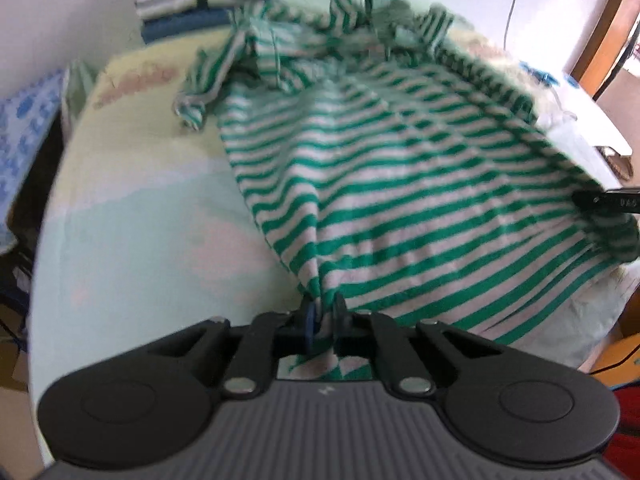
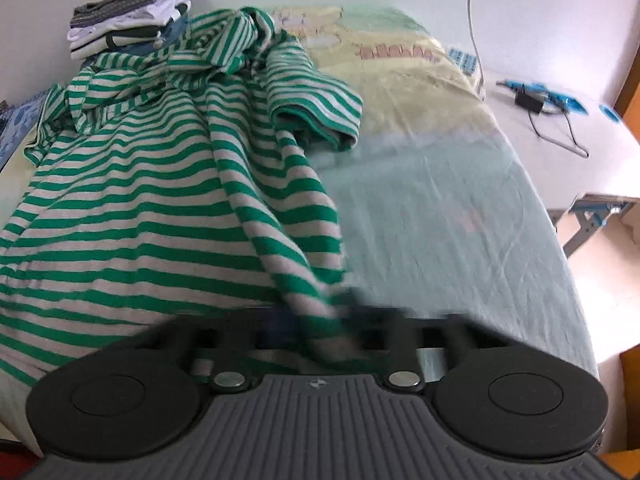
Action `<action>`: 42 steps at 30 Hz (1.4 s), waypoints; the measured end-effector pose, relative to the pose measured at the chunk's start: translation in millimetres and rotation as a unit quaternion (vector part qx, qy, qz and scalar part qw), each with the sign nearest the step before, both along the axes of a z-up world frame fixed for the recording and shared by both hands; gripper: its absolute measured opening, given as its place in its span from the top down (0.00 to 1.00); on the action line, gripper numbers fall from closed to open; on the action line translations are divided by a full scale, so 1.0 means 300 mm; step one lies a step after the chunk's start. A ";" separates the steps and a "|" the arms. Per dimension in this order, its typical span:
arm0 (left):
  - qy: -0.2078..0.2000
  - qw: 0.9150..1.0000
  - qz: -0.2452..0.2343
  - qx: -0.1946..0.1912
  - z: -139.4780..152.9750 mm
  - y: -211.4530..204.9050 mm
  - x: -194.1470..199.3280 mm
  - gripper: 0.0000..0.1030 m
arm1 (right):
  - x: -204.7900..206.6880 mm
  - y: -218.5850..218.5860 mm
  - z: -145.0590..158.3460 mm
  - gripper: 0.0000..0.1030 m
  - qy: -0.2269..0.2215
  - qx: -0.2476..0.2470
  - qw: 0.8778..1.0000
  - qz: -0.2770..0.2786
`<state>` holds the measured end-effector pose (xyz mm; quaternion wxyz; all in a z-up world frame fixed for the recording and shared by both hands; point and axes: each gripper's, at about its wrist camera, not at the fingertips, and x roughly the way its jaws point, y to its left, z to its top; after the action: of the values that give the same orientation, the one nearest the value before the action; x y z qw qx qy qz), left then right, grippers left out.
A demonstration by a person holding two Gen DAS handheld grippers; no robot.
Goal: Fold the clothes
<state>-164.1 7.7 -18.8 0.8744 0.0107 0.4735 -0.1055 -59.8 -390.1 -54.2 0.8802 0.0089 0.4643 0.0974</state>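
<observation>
My left claw [image 1: 323, 314] and right claw [image 2: 320, 322] each pinch the shirt's [image 1: 400, 184] hem — green-and-grey stripes, top end bunched toward the bed's [image 2: 440, 200] far edge.

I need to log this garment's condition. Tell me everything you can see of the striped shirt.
The shirt is a soft knit with green and pale grey stripes. It lies on the bed, its body stretched out and its far end bunched, with a sleeve flopped to one side. The left gripper and right gripper each pinch its near edge. Folded clothes sit just beyond.
</observation>
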 end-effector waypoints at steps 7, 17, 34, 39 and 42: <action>-0.060 0.998 0.010 -0.018 0.204 0.043 -0.072 0.97 | -0.033 -0.020 0.129 0.91 0.003 0.095 0.994 0.060; -0.070 0.997 -0.008 -0.007 0.346 0.086 -0.216 1.00 | -0.126 -0.026 0.224 0.91 0.042 0.080 0.981 0.170; 0.007 0.998 -0.006 0.056 -0.079 0.076 0.096 0.28 | 0.009 0.047 0.158 0.42 -0.013 0.066 0.997 0.042; 0.023 0.997 -0.044 0.052 -0.133 0.040 0.141 0.44 | 0.028 0.214 0.069 0.42 -0.042 0.009 0.995 0.092; 0.024 0.998 -0.052 0.039 -0.123 0.038 0.143 0.87 | 0.050 0.231 0.025 0.49 -0.044 0.002 0.996 0.077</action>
<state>-121.4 19.1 -55.6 0.8553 0.0665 0.4964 -0.1326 -44.9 -320.8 -46.6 0.8898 -0.0295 0.4239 0.1661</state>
